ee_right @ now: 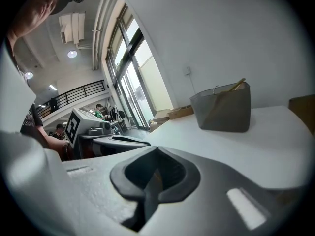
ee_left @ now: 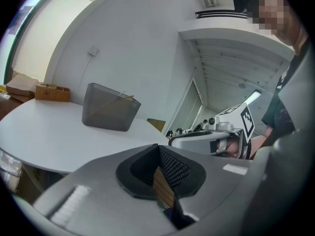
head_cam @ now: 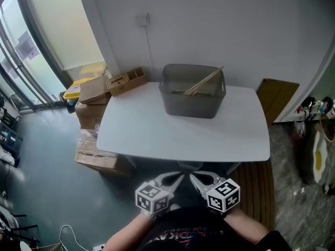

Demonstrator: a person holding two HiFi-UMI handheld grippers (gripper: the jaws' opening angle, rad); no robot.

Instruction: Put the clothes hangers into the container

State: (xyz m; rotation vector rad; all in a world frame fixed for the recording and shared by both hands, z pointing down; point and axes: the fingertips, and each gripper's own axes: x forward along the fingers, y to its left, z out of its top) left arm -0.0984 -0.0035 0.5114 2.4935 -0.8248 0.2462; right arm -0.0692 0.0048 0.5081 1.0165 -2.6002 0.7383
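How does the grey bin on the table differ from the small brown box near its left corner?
The grey bin is larger and deeper; the brown box is low and shallow. The grey bin holds a wooden hanger poking over its rim; the brown box is split into compartments. Both are open on top.

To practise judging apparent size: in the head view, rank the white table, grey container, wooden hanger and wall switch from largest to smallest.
1. white table
2. grey container
3. wooden hanger, partly hidden inside the container
4. wall switch
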